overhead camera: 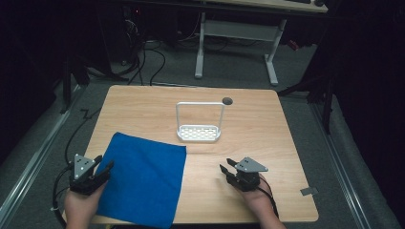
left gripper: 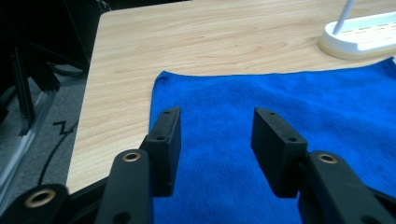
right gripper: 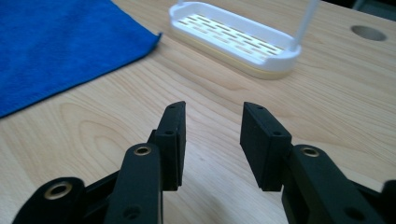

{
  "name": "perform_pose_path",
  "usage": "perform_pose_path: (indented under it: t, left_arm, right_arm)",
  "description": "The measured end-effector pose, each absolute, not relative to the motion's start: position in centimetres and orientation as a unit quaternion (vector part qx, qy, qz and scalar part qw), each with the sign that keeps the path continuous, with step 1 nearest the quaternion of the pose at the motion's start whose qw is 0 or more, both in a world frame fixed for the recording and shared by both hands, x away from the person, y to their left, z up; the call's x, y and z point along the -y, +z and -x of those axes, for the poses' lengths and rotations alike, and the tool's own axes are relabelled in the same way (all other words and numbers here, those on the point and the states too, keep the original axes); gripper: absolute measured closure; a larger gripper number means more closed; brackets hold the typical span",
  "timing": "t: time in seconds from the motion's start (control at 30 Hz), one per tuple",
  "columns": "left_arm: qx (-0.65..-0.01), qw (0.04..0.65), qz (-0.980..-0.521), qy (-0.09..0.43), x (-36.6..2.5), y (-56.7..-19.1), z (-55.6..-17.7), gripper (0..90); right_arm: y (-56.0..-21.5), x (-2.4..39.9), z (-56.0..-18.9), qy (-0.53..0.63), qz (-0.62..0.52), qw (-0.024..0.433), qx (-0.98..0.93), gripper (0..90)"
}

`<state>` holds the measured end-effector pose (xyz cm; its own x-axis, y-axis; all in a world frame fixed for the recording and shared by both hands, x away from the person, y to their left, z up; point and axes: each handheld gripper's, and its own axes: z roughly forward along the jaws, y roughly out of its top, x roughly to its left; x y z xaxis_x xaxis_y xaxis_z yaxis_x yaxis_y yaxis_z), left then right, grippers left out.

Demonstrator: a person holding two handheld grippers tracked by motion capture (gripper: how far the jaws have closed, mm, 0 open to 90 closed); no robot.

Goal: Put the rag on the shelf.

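Your left gripper [overhead camera: 102, 168] hovers with jaws spread over the near left edge of the flat blue microfibre cloth [overhead camera: 143, 177], your right gripper [overhead camera: 228, 165], jaws likewise apart, sits over bare light wooden table [overhead camera: 258, 124], and farther off stands the white slotted plastic tray with its tall looped handle [overhead camera: 199, 132].

No legible text or labels.

The high view looks forward and down on the whole light wooden worktop [overhead camera: 248, 129]. Both gripper views sit low and close, sharing the flat blue cloth [left gripper: 280, 107] and the white slotted plastic rack [right gripper: 233, 37].
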<state>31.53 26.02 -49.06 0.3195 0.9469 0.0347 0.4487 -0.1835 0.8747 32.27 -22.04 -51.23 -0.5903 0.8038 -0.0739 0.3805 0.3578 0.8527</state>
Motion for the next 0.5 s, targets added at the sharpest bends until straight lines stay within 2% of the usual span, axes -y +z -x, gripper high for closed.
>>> perform_pose_path:
  t: [0.2,0.27,0.37,0.47,0.5]
  left_arm:
    - [-0.506,0.404,-0.713,0.270,-25.9,-50.0,-30.8,59.8]
    - [-0.507,0.392,-0.721,0.264,-25.8,-50.3,-30.6,62.7]
    - [-0.513,0.389,-0.727,0.239,-26.0,-51.0,-30.3,66.3]
    - [-0.521,0.371,-0.739,0.212,-26.1,-51.8,-30.1,73.4]
    - [-0.522,0.366,-0.741,0.209,-26.2,-52.0,-30.1,79.4]
  right_arm:
    - [-51.1,19.9,-32.4,0.427,-0.359,0.226,-0.798,68.1]
    - [-51.0,18.4,-32.6,0.429,-0.344,0.209,-0.809,74.3]
    - [-51.0,17.5,-32.8,0.433,-0.333,0.195,-0.814,78.9]
    - [-51.2,15.8,-33.1,0.441,-0.314,0.165,-0.824,86.6]
    - [-51.5,14.6,-33.3,0.438,-0.299,0.151,-0.834,90.0]
